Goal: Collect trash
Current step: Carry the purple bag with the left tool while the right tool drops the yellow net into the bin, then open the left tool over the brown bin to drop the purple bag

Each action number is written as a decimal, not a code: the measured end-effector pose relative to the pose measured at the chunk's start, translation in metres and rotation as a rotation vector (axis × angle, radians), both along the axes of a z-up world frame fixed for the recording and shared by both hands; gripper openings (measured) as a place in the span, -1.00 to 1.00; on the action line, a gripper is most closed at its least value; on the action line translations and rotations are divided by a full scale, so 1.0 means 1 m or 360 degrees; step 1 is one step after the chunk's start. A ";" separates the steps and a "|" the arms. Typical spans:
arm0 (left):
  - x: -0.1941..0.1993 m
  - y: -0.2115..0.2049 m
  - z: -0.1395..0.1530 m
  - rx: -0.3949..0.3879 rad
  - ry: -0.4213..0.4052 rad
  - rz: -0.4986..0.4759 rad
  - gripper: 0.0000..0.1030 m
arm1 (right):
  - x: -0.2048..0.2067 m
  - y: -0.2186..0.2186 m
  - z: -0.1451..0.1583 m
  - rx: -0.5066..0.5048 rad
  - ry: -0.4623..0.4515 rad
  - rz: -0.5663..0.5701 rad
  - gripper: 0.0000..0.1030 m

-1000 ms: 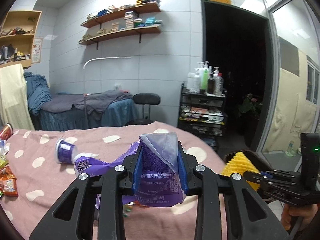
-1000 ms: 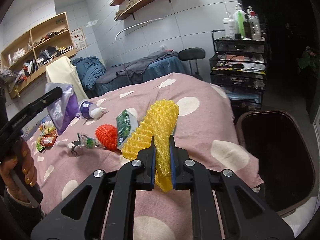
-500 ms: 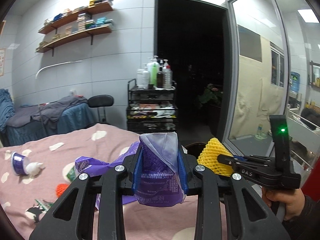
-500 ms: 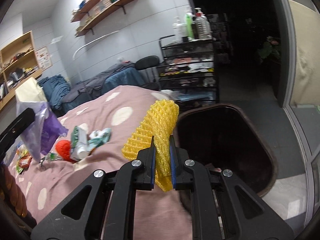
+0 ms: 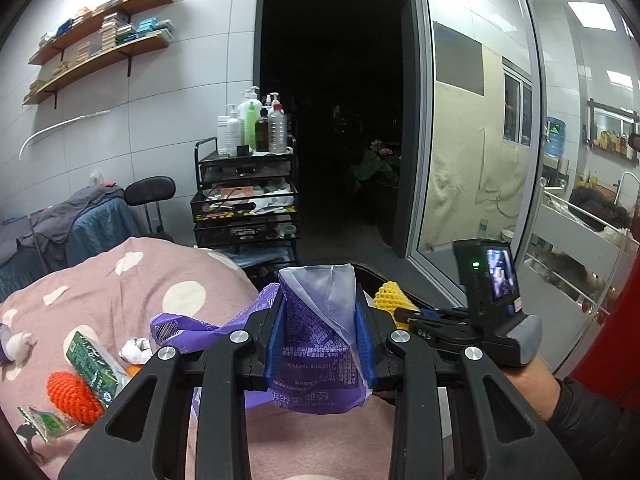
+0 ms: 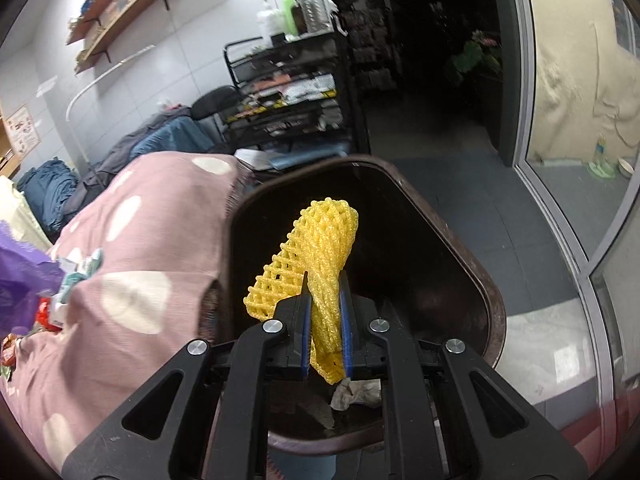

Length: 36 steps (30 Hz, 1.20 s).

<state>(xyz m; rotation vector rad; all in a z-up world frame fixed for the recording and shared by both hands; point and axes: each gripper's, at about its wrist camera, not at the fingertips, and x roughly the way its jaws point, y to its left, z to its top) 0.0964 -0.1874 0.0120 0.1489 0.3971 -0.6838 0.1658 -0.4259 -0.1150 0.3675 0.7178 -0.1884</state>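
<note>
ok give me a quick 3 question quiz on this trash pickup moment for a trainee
1. True or false: the right gripper holds the yellow foam net over the open dark bin.
2. Multiple choice: what is the left gripper shut on? A) the orange foam net B) the purple plastic bag C) the green packet
3. Fill the gap: the orange foam net lies on the pink ____ with white spots.

Key
1. True; the net hangs above the bin's opening, pinched between the jaws.
2. B; the purple plastic bag sits between the jaws, while the green packet lies on the cover.
3. Cover; the pink cover.
</note>
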 end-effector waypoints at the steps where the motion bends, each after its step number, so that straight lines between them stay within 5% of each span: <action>1: 0.000 -0.003 -0.001 0.0004 0.0006 -0.0007 -0.40 | 0.003 -0.002 -0.004 0.0006 0.0016 -0.0003 -0.76; 5: -0.001 -0.011 -0.005 0.0025 0.0023 -0.0033 -0.40 | 0.008 -0.003 -0.016 0.0023 0.0054 -0.0010 -0.62; 9: 0.000 -0.016 -0.008 0.0039 0.0041 -0.0050 -0.40 | 0.002 0.000 -0.018 0.0038 0.0037 -0.0034 0.21; 12: 0.004 -0.021 -0.010 0.0045 0.0064 -0.0065 -0.40 | -0.005 0.003 -0.015 0.0002 0.0028 -0.0051 0.36; 36: 0.042 -0.084 -0.027 0.0194 0.0189 -0.0213 -0.40 | -0.063 -0.008 0.003 -0.0021 -0.0034 -0.0215 0.56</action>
